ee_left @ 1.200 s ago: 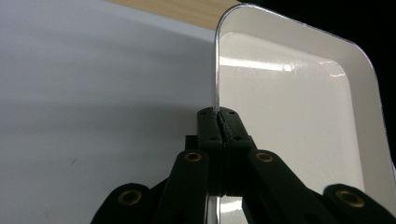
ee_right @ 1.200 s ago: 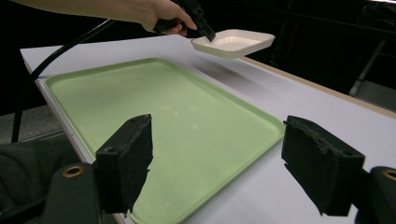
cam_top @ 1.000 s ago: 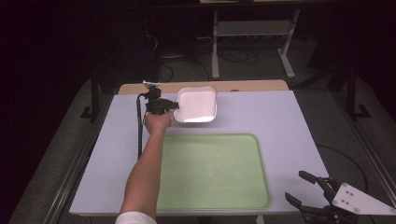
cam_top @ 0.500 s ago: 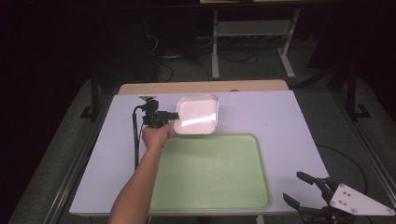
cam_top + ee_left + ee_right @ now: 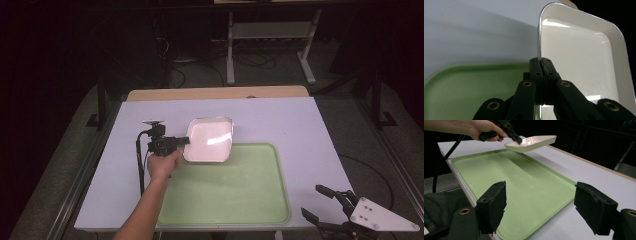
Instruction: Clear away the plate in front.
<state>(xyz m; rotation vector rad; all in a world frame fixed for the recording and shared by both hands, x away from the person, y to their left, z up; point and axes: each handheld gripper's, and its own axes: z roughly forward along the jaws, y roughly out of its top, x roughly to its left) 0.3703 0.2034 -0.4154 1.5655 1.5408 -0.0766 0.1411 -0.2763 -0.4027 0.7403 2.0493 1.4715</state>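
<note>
i am holding a white dish (image 5: pixel 209 140) by its rim with my left gripper (image 5: pixel 181 142), carrying it in the air over the far left corner of the green tray (image 5: pixel 260 200). the tray lies flat on the white table (image 5: pixel 310 125), and every place below is given from that tray.

the step in hand, as i judge it, is bringing the dish over the tray and setting it down inside. to do it well i should keep the dish level, since only one edge is pinched and the free side can sag. i should move it further in from the tray's far left corner, so that its whole base clears the raised tray rim. then i should lower it until the base rests flat before loosening the jaws, and draw the gripper back along the rim without dragging the dish.

in the left gripper view, the jaws are pressed tight together on the thin rim of the dish (image 5: pixel 584 57), with almost no gap between the pads.

my right gripper (image 5: pixel 325 210) waits beyond the tray's near right corner. in the right gripper view its jaws stand wide apart with nothing between them, facing across the tray toward the dish (image 5: pixel 531 142).
</note>
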